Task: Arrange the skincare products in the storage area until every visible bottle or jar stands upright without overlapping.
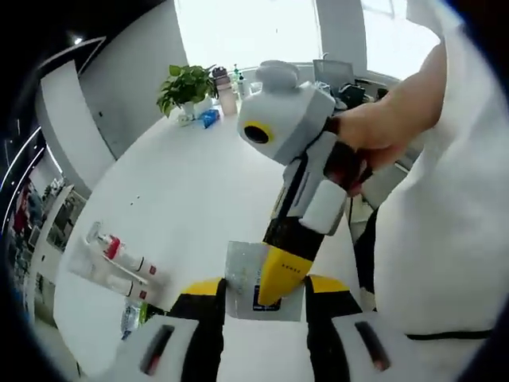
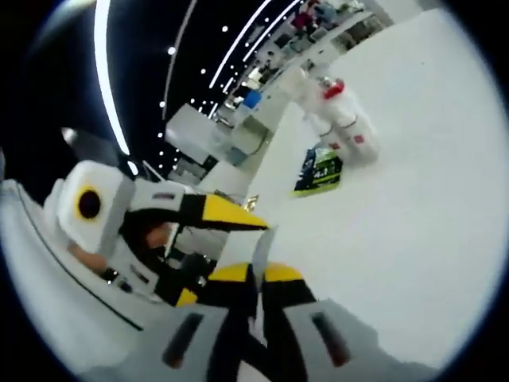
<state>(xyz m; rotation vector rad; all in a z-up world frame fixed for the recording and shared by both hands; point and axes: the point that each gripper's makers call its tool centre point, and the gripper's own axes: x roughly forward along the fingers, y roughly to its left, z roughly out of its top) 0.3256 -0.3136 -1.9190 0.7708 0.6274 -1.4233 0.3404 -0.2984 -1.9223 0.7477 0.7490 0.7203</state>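
Observation:
A thin silvery sachet (image 1: 238,274) hangs just above the white table (image 1: 199,183), between the wide-apart jaws of my left gripper (image 1: 264,290). My right gripper (image 1: 274,298) reaches in from above and is shut on the sachet's right half. In the right gripper view the sachet (image 2: 260,243) shows edge-on, pinched in my right gripper (image 2: 256,274), and a yellow finger (image 2: 227,213) of the left gripper touches its top. Two clear bottles with red caps (image 1: 119,256) lie on their sides at the table's left, the same bottles (image 2: 342,111) showing far off. A green packet (image 2: 318,171) lies flat near them.
At the table's far edge stand a potted plant (image 1: 187,86) and some small bottles (image 1: 227,89). A person's hand (image 1: 382,131) and white sleeve (image 1: 445,239) hold the right gripper at the table's right side. Shelves (image 1: 56,215) line the room beyond the left edge.

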